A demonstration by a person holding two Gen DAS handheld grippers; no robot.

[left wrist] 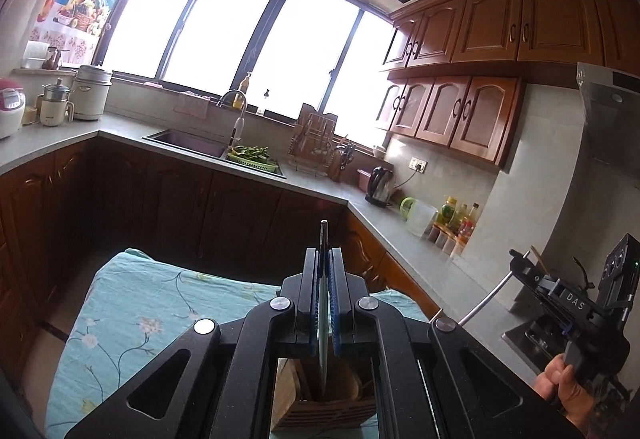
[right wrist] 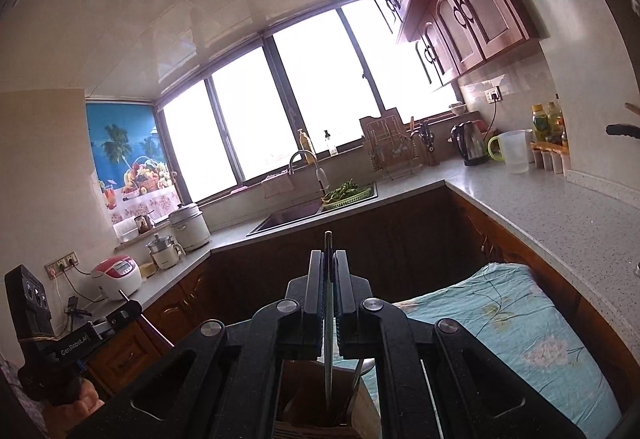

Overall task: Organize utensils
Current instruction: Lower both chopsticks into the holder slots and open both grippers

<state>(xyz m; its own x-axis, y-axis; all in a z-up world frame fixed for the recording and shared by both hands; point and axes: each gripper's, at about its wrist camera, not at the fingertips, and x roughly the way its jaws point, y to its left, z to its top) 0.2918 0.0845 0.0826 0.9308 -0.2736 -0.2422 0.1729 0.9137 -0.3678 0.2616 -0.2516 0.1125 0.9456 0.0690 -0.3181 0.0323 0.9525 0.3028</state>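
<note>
Two black hand-held grippers, left and right, each pinch one thin flat utensil edge-on at lower centre, above one slotted wooden utensil holder, partly hidden, on a floral turquoise cloth.

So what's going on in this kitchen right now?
A person is sorting utensils with a pair of handheld tongs. The left tongs are shut on a thin flat utensil, and the right tongs are shut on another slim utensil. Both are held above a wooden utensil holder, which stands on a floral cloth. What kind of utensils they are cannot be told.
</note>
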